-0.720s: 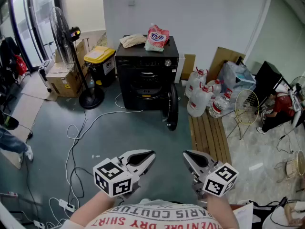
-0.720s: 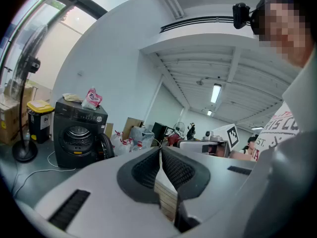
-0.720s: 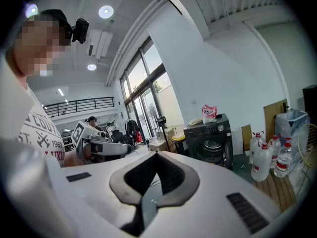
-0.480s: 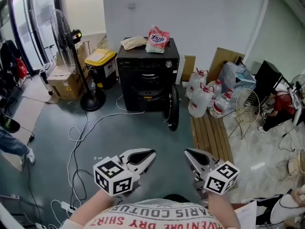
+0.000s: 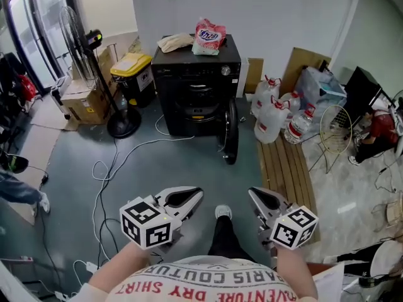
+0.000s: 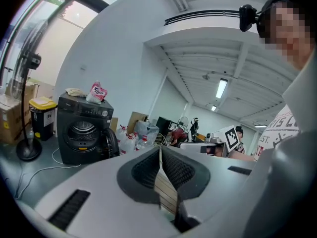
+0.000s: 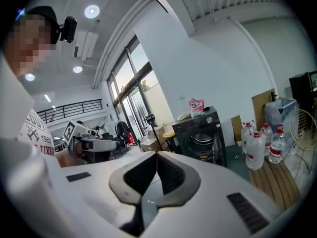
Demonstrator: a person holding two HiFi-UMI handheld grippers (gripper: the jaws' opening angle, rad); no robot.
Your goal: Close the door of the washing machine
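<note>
Head view: washing machine (image 5: 196,87) door (image 5: 230,131) open, untouched; our left tool (image 5: 196,194), right tool (image 5: 252,194) pressed together, empty, well apart from it.

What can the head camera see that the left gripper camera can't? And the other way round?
Only the head view shows the person's shoe on the floor and the square-marker cube on the left gripper. Only the left gripper view shows the ceiling light high overhead. Both show the black washing machine with its door open and the pink bag on top.
</note>
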